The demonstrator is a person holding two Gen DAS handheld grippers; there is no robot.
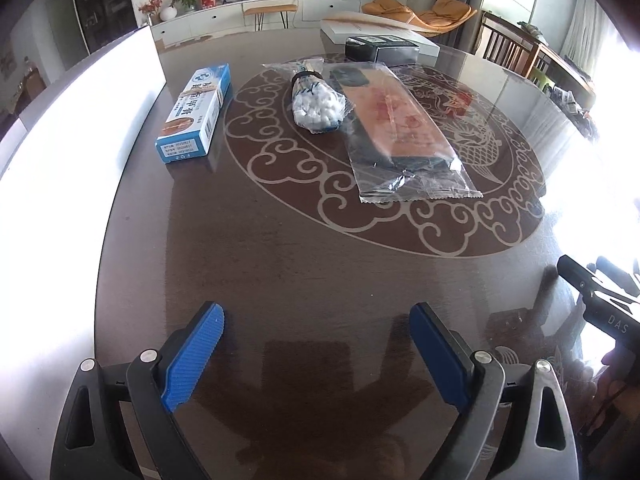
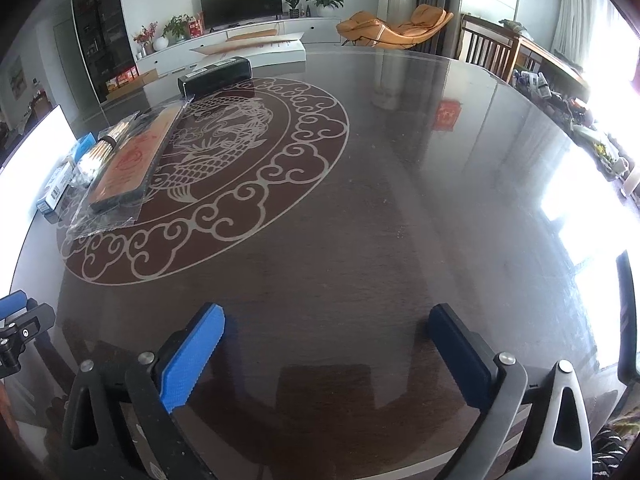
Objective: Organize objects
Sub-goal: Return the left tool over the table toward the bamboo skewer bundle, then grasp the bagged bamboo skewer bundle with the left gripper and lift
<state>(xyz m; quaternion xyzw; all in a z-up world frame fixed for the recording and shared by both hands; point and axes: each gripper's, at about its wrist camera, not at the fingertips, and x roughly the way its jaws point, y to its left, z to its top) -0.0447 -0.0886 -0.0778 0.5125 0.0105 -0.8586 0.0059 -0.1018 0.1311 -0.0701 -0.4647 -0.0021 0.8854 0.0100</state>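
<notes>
On the dark glass-topped table (image 1: pixel 320 280) lie a blue and white carton (image 1: pixel 196 114), a clear bag of cotton swabs (image 1: pixel 316 102) and a flat orange item in a clear wrapper (image 1: pixel 404 128). My left gripper (image 1: pixel 316 316) hovers open over bare table, well short of them, nothing between its blue pads (image 1: pixel 196 356). My right gripper (image 2: pixel 328 316) is also open and empty over bare table. In the right wrist view the wrapped orange item (image 2: pixel 132 160), the swab bag (image 2: pixel 96 160) and the carton (image 2: pixel 64 176) lie far left. The left gripper's tip (image 2: pixel 12 306) shows at the left edge.
A black box (image 1: pixel 380 49) sits on a white flat box (image 1: pixel 424 44) at the table's far side; the same black box (image 2: pixel 216 74) shows from the right wrist. A white board (image 1: pixel 80 120) lies along the left edge. Chairs and a TV cabinet stand beyond.
</notes>
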